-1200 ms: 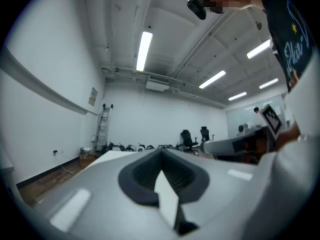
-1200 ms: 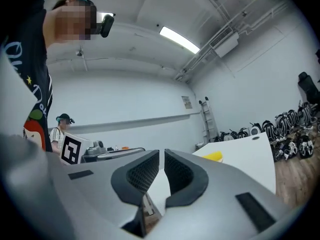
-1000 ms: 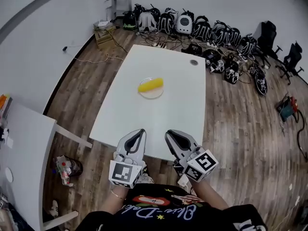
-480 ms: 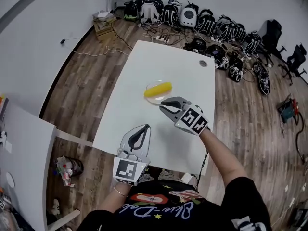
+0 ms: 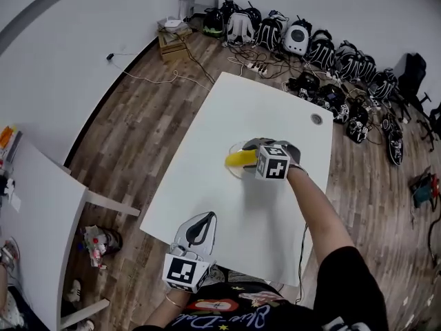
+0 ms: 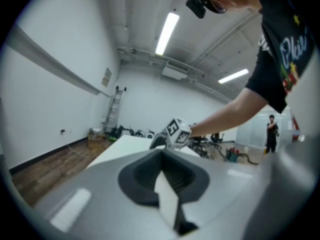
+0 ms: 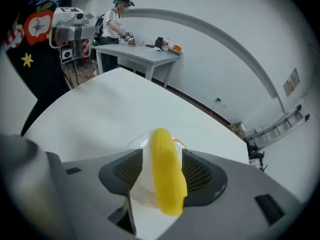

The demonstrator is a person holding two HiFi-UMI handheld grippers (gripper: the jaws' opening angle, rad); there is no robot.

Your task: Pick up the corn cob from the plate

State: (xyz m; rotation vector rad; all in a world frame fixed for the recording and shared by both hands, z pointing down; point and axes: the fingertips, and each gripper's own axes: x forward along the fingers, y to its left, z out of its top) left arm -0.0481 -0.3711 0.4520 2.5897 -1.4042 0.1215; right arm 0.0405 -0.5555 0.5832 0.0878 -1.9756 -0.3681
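A yellow corn cob [image 5: 236, 160] lies on a clear round plate [image 5: 233, 147] in the middle of the white table [image 5: 227, 109]. My right gripper [image 5: 249, 157] points down over it, and its jaws are opening. In the right gripper view the corn cob [image 7: 164, 169] lies lengthwise between the two dark pads [image 7: 125, 171], with a gap on the left side where the plate [image 7: 141, 183] shows. My left gripper [image 5: 201, 221] hovers at the table's near edge, shut and holding nothing. From the left gripper view, the right gripper's marker cube [image 6: 176, 131] is ahead.
Several backpacks [image 5: 303, 40] and cables line the far wall. A cable hole [image 5: 316, 118] sits near the table's far right corner. A second white table [image 5: 34, 212] stands at left. A person [image 7: 116, 21] works at another table in the background.
My right gripper has swung from the table's near edge out to the plate, tipped downward and opened around the corn cob. The left gripper has shifted only a little.
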